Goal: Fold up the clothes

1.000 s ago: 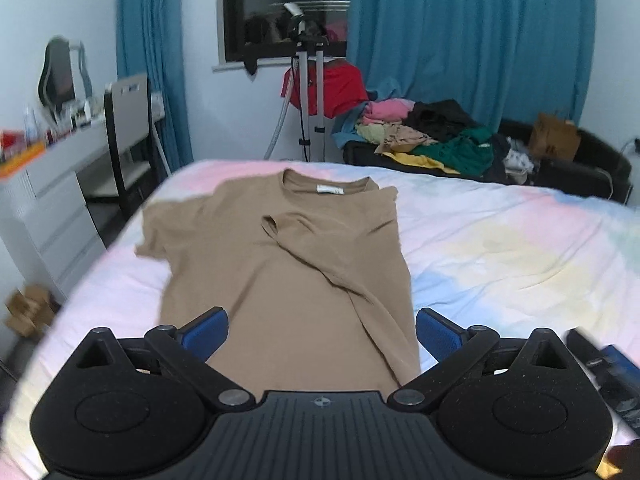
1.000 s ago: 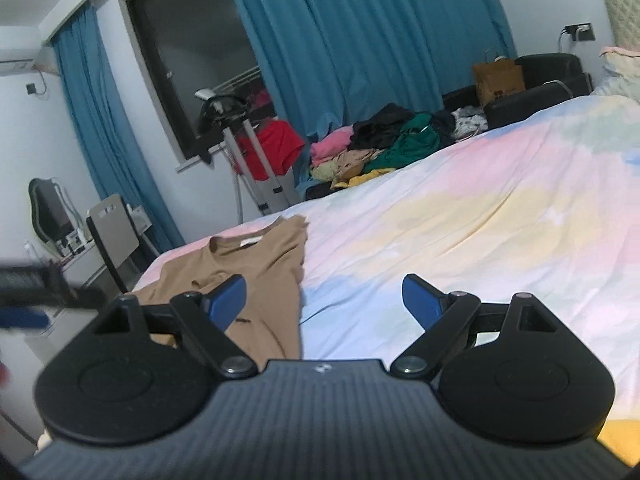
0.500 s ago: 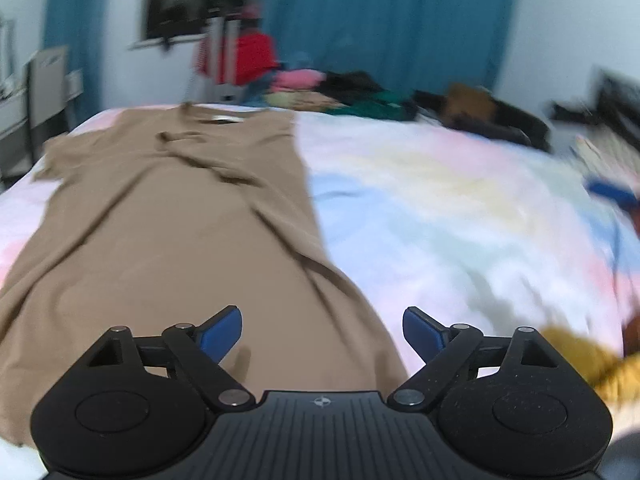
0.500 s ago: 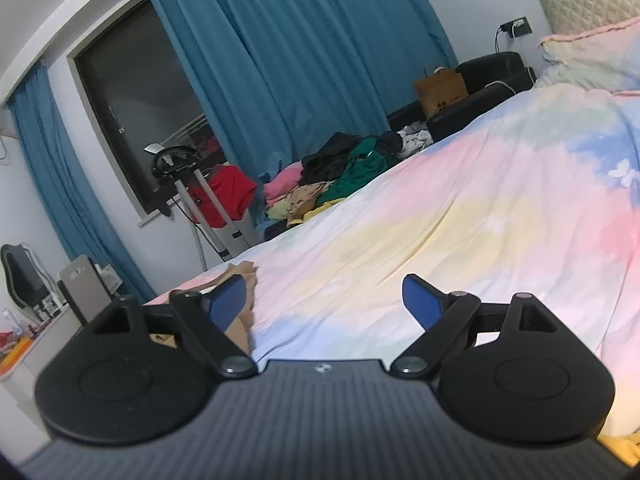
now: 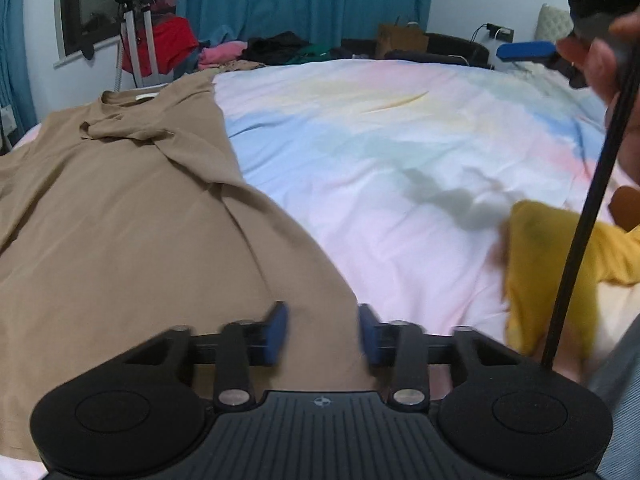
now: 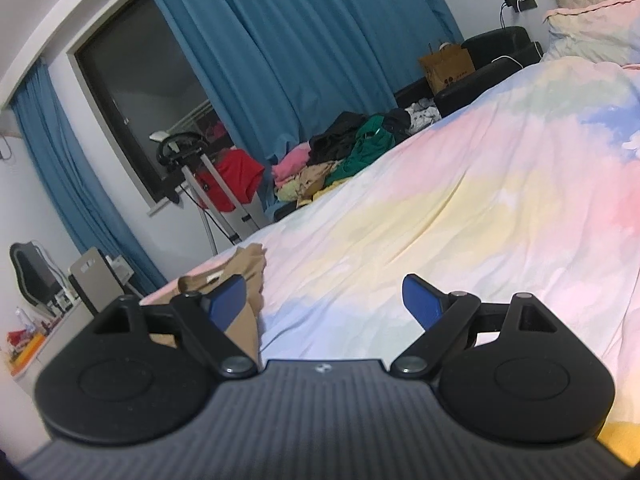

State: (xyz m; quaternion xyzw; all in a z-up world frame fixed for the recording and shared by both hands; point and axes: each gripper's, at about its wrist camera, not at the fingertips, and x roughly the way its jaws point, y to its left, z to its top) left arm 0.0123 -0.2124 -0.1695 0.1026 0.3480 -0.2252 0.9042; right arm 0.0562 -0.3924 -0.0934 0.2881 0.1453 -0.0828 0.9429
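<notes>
Left wrist view: tan t-shirt (image 5: 120,216) is lying flat along the left side of the bed (image 5: 400,168), collar toward the far edge, one sleeve folded across the chest. Left gripper (image 5: 322,332) is sitting over the shirt's near right hem corner, jaws closing with that fabric edge between them, pads not clearly pinching yet. Yellow garment (image 5: 560,264) is lying near the bed's right edge. Right wrist view: right gripper (image 6: 324,300) is hovering above the bedsheet, jaws wide apart, holding nothing.
</notes>
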